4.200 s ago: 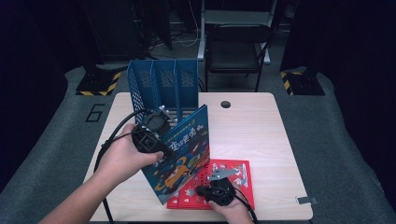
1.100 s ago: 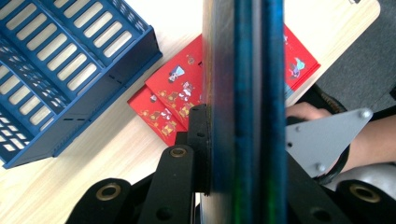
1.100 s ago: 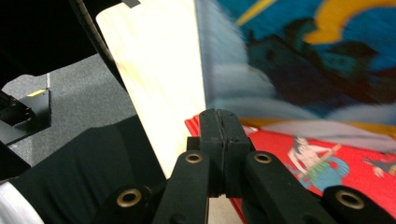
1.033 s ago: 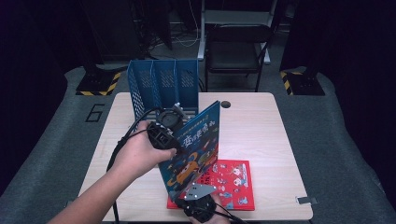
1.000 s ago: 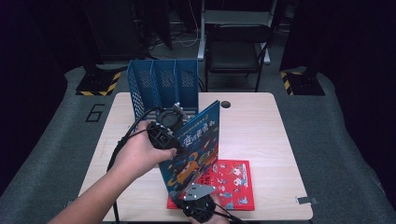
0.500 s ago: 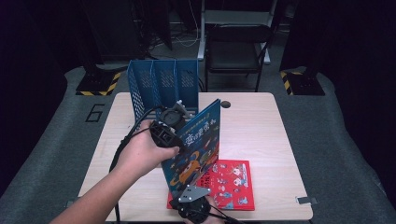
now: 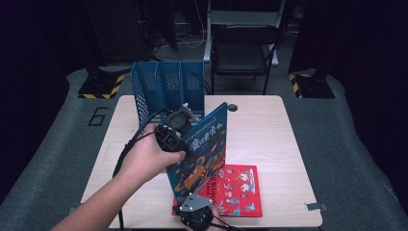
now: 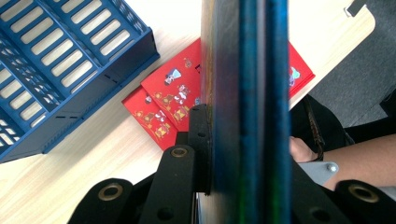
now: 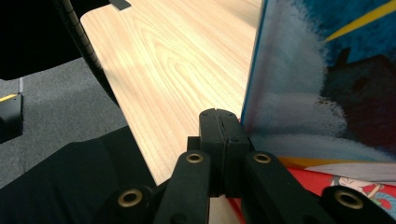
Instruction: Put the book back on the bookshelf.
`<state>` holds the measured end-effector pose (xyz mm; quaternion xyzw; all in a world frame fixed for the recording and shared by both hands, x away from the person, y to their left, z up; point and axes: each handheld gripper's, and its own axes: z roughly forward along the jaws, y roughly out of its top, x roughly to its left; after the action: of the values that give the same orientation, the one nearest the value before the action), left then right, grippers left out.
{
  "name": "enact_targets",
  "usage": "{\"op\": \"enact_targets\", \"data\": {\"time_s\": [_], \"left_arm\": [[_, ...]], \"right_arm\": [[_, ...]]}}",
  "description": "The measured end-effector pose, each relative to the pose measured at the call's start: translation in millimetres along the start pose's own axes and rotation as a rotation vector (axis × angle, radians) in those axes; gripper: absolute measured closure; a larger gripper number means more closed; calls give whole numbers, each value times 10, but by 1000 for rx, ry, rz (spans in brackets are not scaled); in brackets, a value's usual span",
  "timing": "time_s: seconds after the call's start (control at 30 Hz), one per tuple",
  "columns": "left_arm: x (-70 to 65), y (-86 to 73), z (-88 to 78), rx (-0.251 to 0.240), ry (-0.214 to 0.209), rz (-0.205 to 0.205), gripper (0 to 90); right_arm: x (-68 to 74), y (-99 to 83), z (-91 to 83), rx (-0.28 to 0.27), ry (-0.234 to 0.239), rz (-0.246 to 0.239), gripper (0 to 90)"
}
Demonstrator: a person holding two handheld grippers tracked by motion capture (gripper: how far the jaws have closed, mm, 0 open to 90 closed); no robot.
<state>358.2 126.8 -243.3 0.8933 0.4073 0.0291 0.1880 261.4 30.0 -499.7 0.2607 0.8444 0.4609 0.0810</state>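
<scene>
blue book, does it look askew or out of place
Yes. The blue book stands on edge and tilted, clamped in the left claw, not yet in the blue file rack. Its lower edge rests by the red book lying flat.

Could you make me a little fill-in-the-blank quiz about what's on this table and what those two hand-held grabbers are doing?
1. The left gripper is clamped on a ____ book standing upright on its edge.
2. Flat on the table lies a ____ book.
3. The right gripper has its jaws ____, with nothing between them.
4. The file rack at the far left of the table has ____ compartments.

Missing words: blue; red; shut; three
</scene>
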Motion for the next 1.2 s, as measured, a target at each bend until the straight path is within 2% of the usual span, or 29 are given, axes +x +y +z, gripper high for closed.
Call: {"op": "enact_targets", "data": {"time_s": [0.37, 0.73, 0.87, 0.97, 1.03, 1.07, 1.17, 1.2], "left_arm": [[4, 3, -66, -18, 3, -5, 829], [17, 42, -245, -57, 12, -6, 830], [11, 68, -330, -60, 7, 1, 830], [0, 92, -383, -60, 21, 2, 830], [2, 105, -415, -61, 21, 1, 830], [5, 110, -430, -59, 21, 1, 830], [25, 118, -481, -63, 27, -7, 830], [39, 118, -499, -69, 22, -13, 830]], "right_arm": [[4, 12, -29, -14, -21, -7, 900], [-54, 152, -104, -44, -40, -2, 900], [-66, 214, -125, -56, -37, -10, 900], [-65, 277, -130, -76, -40, -6, 900], [-77, 309, -149, -63, -24, -18, 900], [-62, 326, -142, -76, -36, -3, 900], [-77, 373, -167, -75, -34, -54, 900], [-60, 383, -165, -76, -28, -30, 900]]}}
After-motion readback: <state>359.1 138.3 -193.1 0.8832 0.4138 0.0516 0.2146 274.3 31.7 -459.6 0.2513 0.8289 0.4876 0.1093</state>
